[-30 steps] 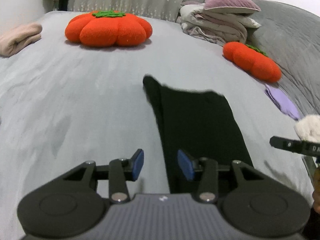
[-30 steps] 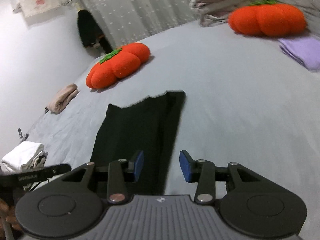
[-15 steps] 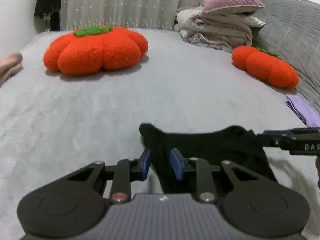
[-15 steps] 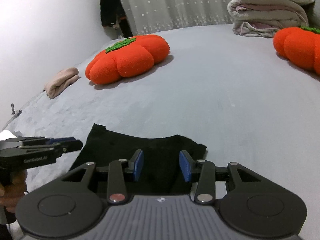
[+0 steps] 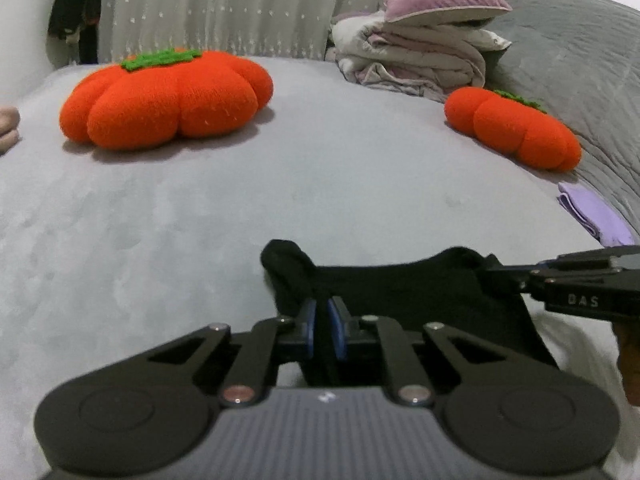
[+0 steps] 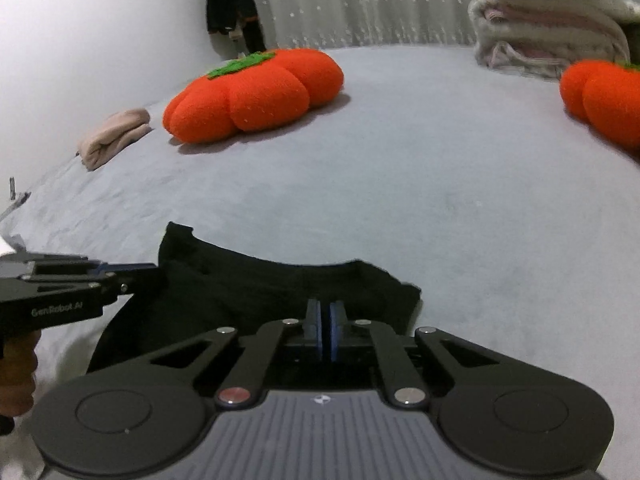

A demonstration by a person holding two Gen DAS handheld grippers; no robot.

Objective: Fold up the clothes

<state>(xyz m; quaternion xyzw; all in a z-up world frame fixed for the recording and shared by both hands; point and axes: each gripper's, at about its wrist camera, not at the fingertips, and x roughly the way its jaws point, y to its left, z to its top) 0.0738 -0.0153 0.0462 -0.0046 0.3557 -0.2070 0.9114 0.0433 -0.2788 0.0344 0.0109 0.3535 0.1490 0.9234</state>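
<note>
1. A wide bed with a pale grey, suede-like cover [image 5: 320, 184] fills the room.
2. A sheer white curtain dotted with small stars [image 5: 224, 4] hangs behind it.
3. A plain white wall [image 6: 92, 36] runs along the left.
4. The light is dim and even.

We see the black garment [image 5: 400, 292] run under the gripper bodies, its near part hidden; the pink roll [image 5: 8, 126] is cropped.

Dim, soft indoor light w/ faint shadows — fisheye warp, dark corners, slight blur.
</note>
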